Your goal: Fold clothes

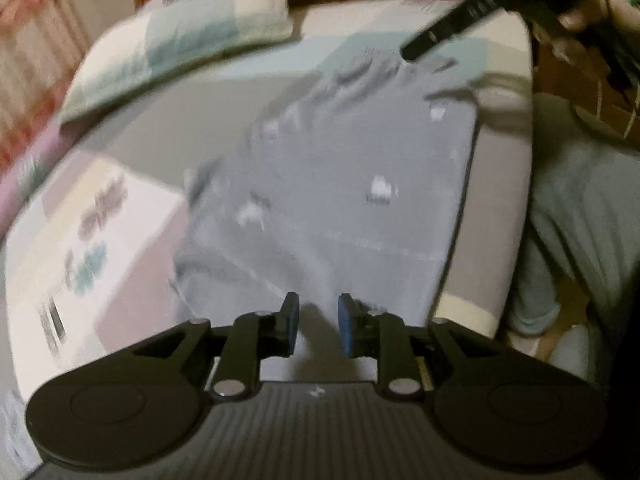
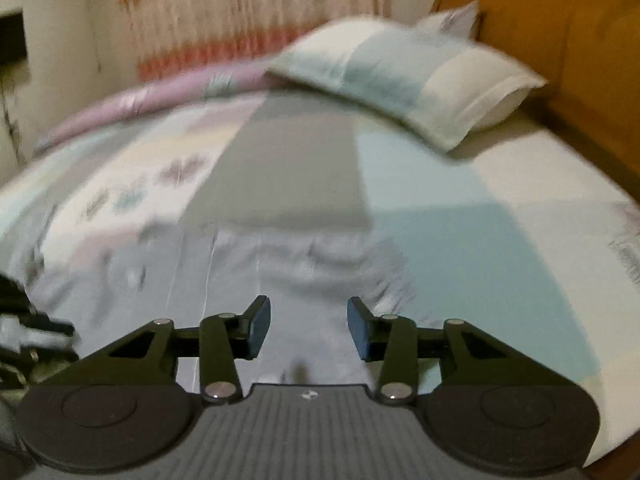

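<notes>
Hovering over grey garment (image 1: 352, 184) on bed (image 2: 440, 240): L gripper (image 1: 319, 326) & R gripper (image 2: 308, 330), jaws apart.

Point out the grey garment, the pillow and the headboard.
grey garment (image 1: 352, 184), left wrist view, middle of the flat panel.
pillow (image 2: 404, 76), right wrist view, centre of its top face.
headboard (image 2: 560, 40), right wrist view, wooden face.

A bed (image 2: 500, 208) fills the room, its sheet patched in blocks of pale blue, grey, cream and pink. A wooden headboard (image 2: 560, 48) stands along its far right edge, and a pillow (image 2: 404, 76) in matching blue and cream lies at that end. A lilac quilt (image 2: 160, 96) runs along the far edge, against a cream wall (image 2: 60, 32). Behind it hangs what seems a striped red-and-cream curtain (image 2: 248, 12), too blurred to be sure. The light is dim and warm.
</notes>
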